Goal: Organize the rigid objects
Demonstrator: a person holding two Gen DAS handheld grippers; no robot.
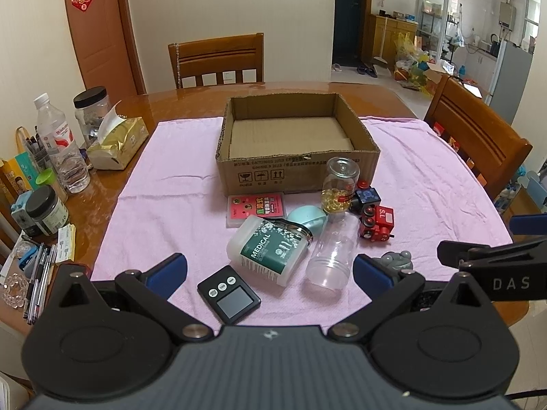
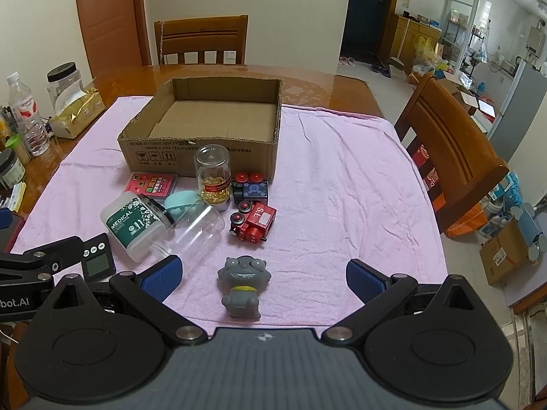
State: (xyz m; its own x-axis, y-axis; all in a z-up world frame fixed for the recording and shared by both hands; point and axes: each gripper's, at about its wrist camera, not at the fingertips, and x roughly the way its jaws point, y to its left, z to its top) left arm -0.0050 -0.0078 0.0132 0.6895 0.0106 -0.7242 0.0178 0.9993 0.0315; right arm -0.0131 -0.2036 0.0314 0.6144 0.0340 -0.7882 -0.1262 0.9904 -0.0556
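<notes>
Both grippers wide open, holding nothing, hovering over the near edge of the pink cloth. Left gripper: blue pads spread apart, small black digital pocket scale lies flat between them, a bit left of centre, not touching either pad. Right gripper: grey cartoon figurine with a yellow collar lies on its back between the fingers, slightly left of centre, clear of both pads; in the left wrist view the same figurine peeks out just behind the left gripper's right pad. Just beyond the scale: white square jar with a green "MEDICAL" label on its side, and beside it to the right an empty clear plastic jar, also on its side, mouth toward the camera. Behind those two, a teal rounded case, mostly hidden. Right of the clear jar: red toy train engine tipped on its side, and a dark blue train block with red wheels just behind it. Clear bottle part-filled with yellow capsules stands upside down, just beside the blue block. Pink flat card case lies left of it, close against the box front. Farthest: open shallow cardboard box, nothing visible inside but its cardboard floor, mid-cloth.
</notes>
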